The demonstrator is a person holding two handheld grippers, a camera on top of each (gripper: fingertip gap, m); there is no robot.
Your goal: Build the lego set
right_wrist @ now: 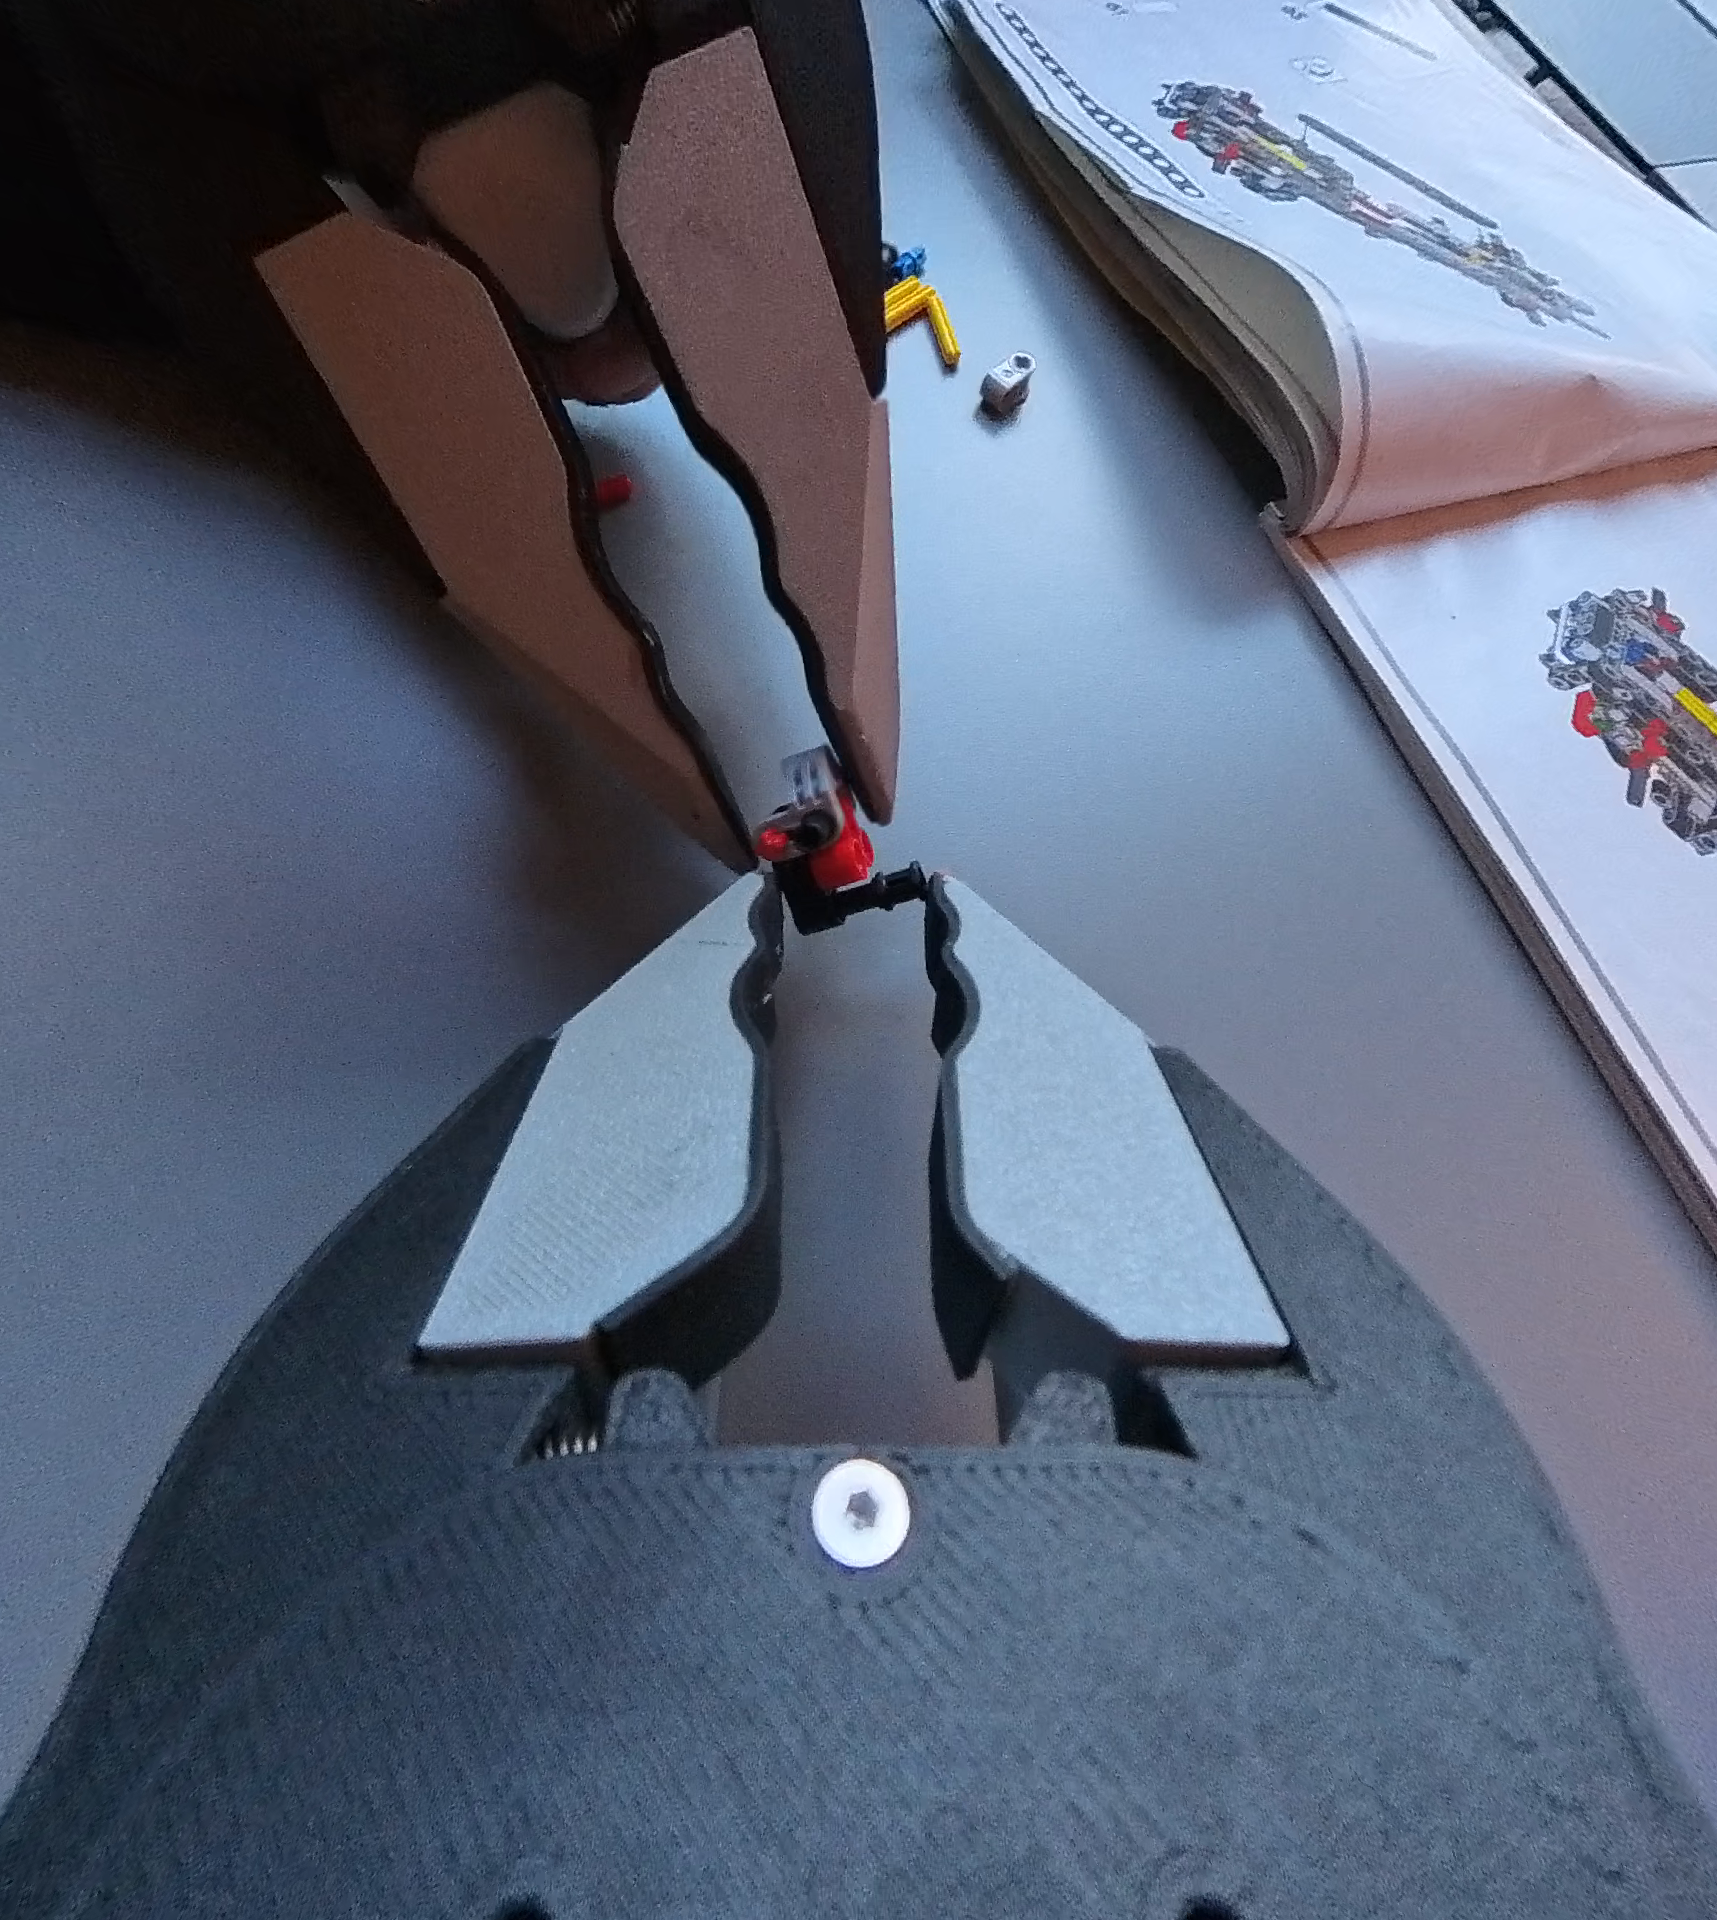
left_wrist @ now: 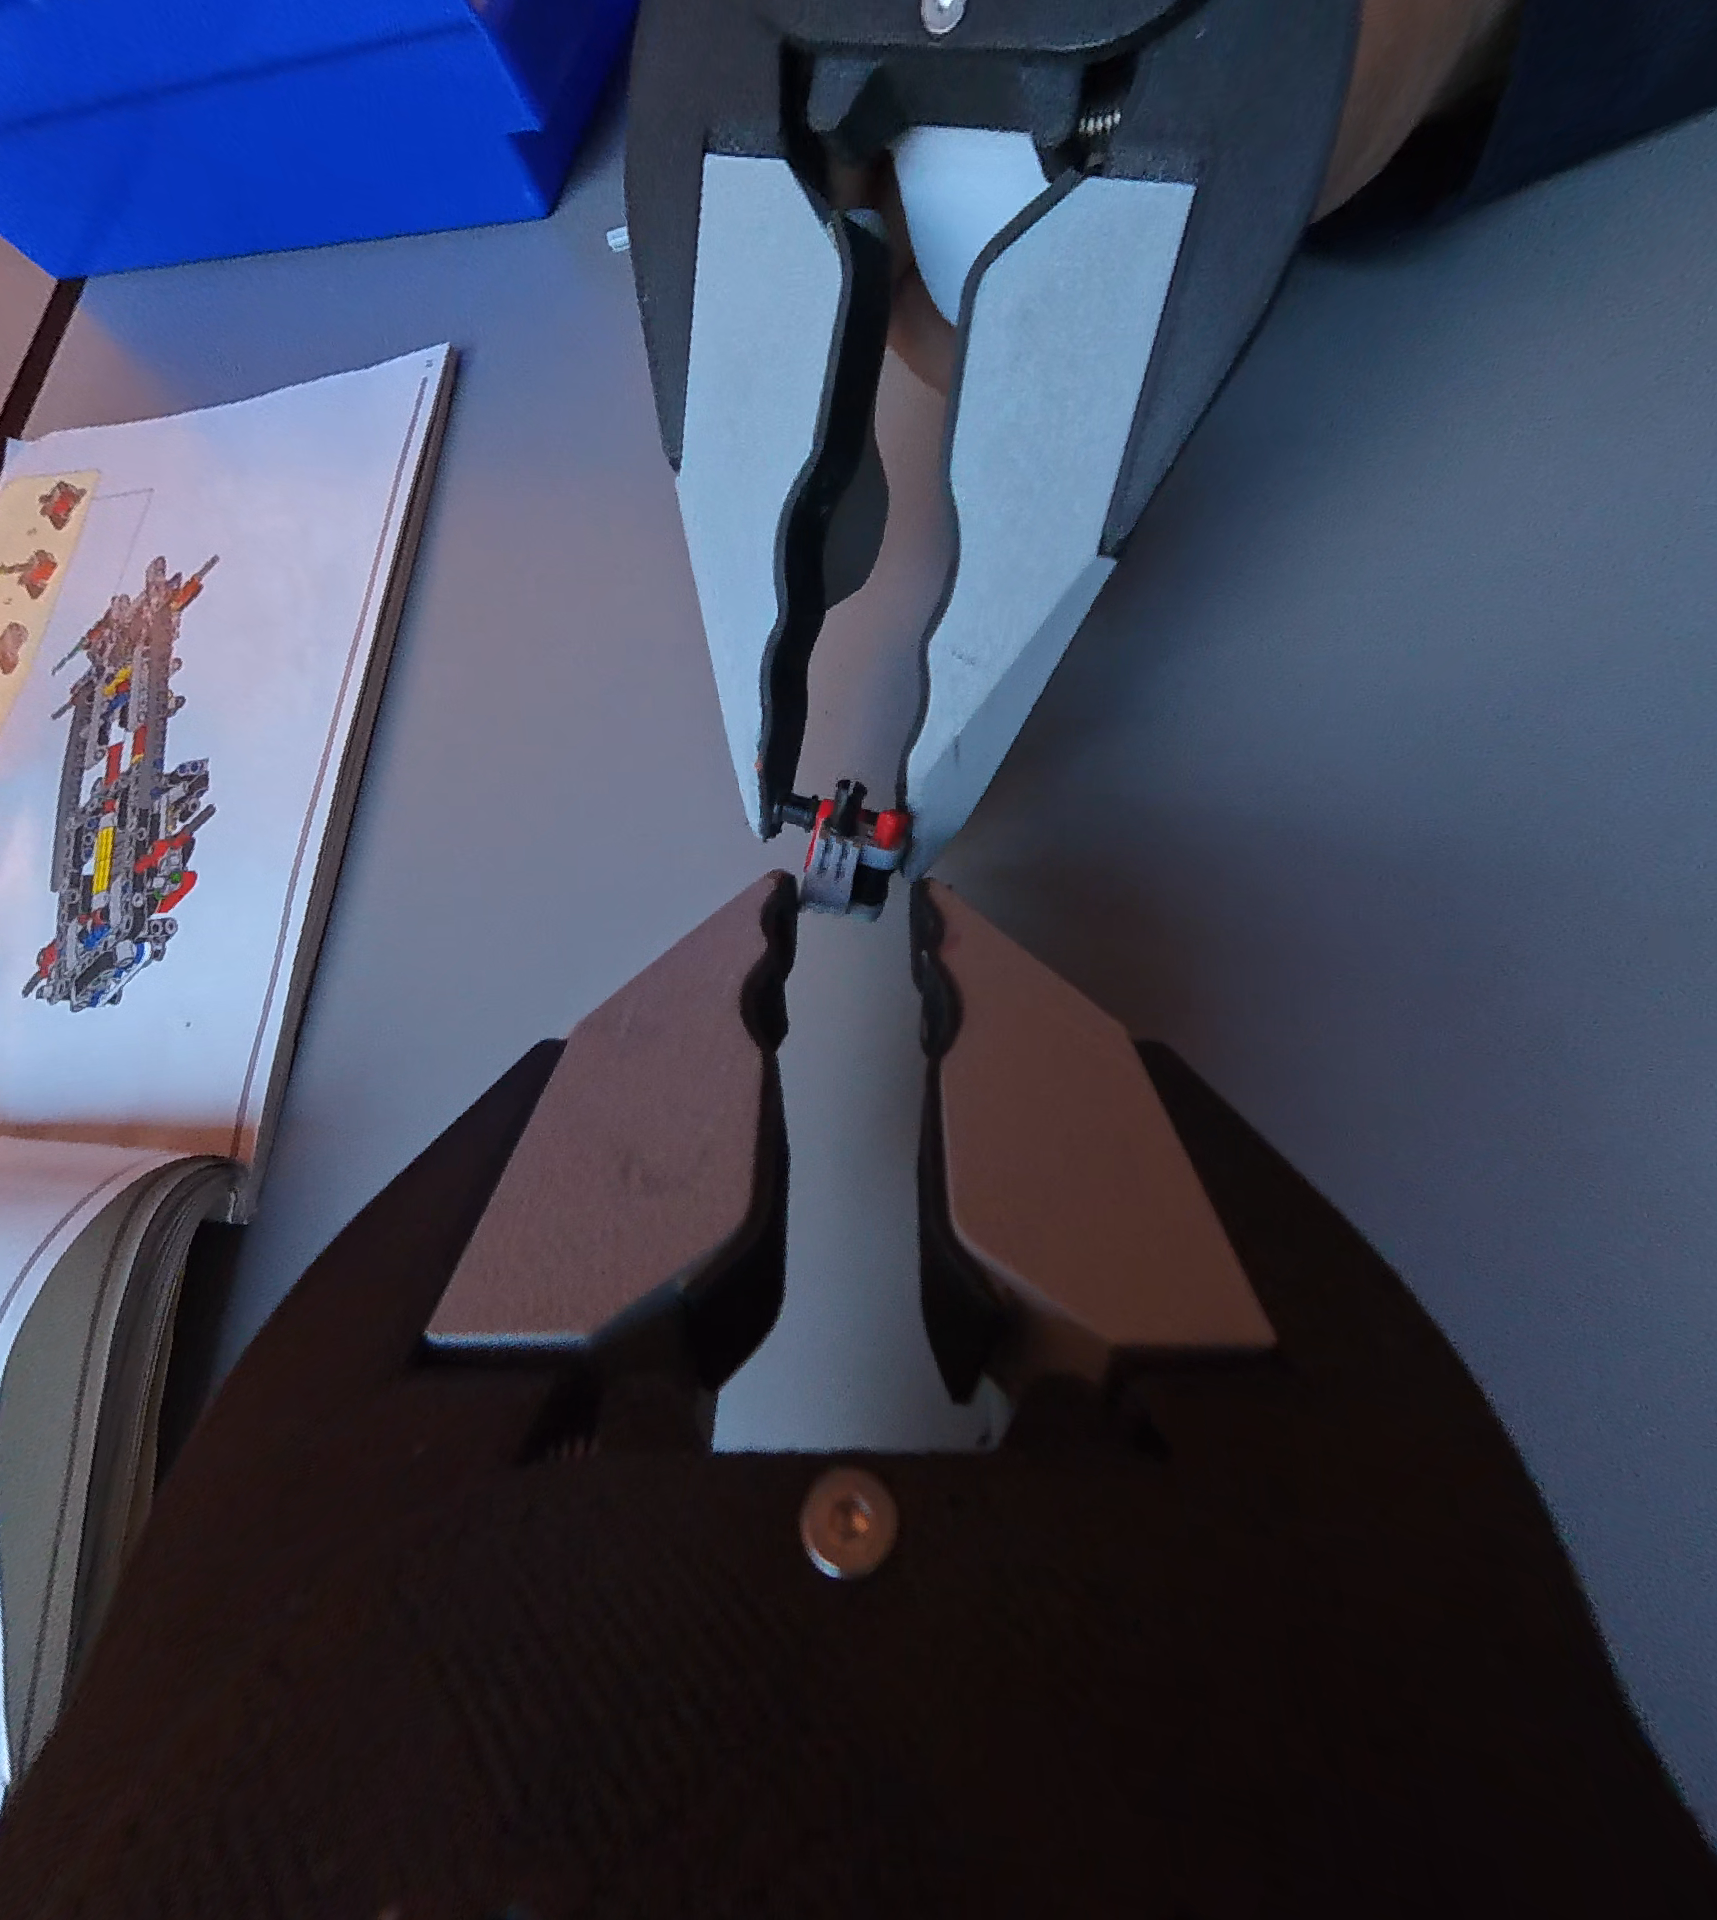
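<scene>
1. Red, grey and black plastic make up the small toy-brick assembly (left_wrist: 849,847) (right_wrist: 818,831). It is up off the counter (left_wrist: 1353,935), caught between two sets of fingertips that meet nose to nose.
2. We see the right hand-held gripper (right_wrist: 849,883), the one with pale grey fingers, closed on its black end. The black block sits against one pad and the tip of the black pin against the other, so the piece spans the gap.
3. The left hand-held gripper (left_wrist: 849,888), with brown fingers, comes from the opposite side and pinches the light grey part. In the right wrist view both its tips appear to press on that part.
4. With a grip on each end and none over the middle, we judge that neither hold blocks the other and the red joint stays in sight.
5. Loose parts lie farther off on the counter:
   - a yellow angled piece (right_wrist: 921,312) with a blue bit (right_wrist: 908,257) just behind it;
   - a small grey connector (right_wrist: 1008,376);
   - a red pin (right_wrist: 613,490).
6. An open instruction booklet (left_wrist: 210,727) (right_wrist: 1456,260) lies flat beside the work with its coloured build drawings facing up, so we take it that it is kept readable. A blue box (left_wrist: 210,104) stands beyond it.
7. We find no brand mark on either hand-held gripper. The booklet carries small print and a badge-like mark at one corner, which we leave unread.
</scene>
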